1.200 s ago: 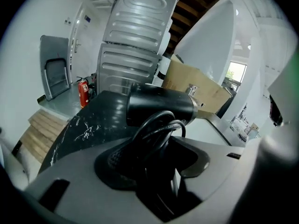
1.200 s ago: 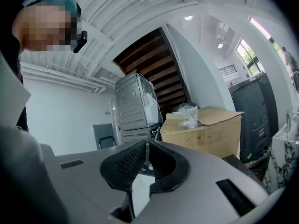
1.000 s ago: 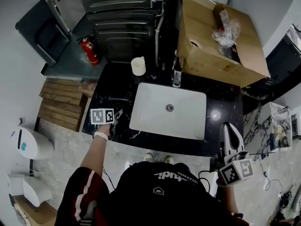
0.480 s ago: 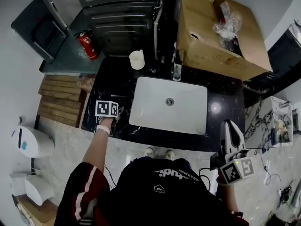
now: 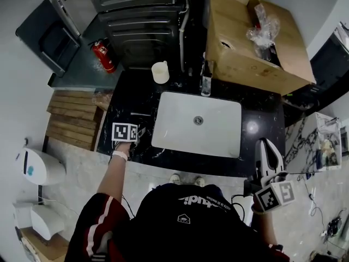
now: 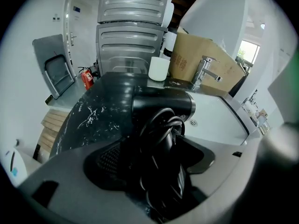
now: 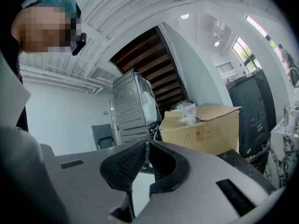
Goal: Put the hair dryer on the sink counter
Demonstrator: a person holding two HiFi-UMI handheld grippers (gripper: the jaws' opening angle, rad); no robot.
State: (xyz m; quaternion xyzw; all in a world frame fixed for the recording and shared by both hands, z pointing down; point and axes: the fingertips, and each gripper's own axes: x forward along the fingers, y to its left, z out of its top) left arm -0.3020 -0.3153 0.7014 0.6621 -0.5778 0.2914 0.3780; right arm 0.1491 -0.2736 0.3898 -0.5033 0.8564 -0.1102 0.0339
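Observation:
The black hair dryer [image 6: 161, 107], its cord wound round the handle, lies on the black marble sink counter [image 6: 91, 118] left of the white basin [image 5: 180, 125]. My left gripper [image 6: 154, 158] straddles the dryer's handle. Its jaws are opening, and both pads stand a little off the dryer. In the head view the left gripper [image 5: 136, 133] sits at the counter's left front, but the dryer is hard to make out against the dark stone. My right gripper [image 5: 267, 153] hangs off the counter's front right corner. Its jaws are closed tip to tip on nothing.
A chrome faucet [image 5: 205, 84] stands behind the basin and a white cup [image 5: 160, 72] at the back left of the counter. A large cardboard box [image 5: 245, 42] fills the back right. A grey appliance [image 5: 144, 15], a red fire extinguisher [image 5: 103, 56] and wooden slats [image 5: 71, 121] lie to the left.
The left gripper's marker cube has shifted slightly over the counter's left end. The right gripper has stayed where it was.

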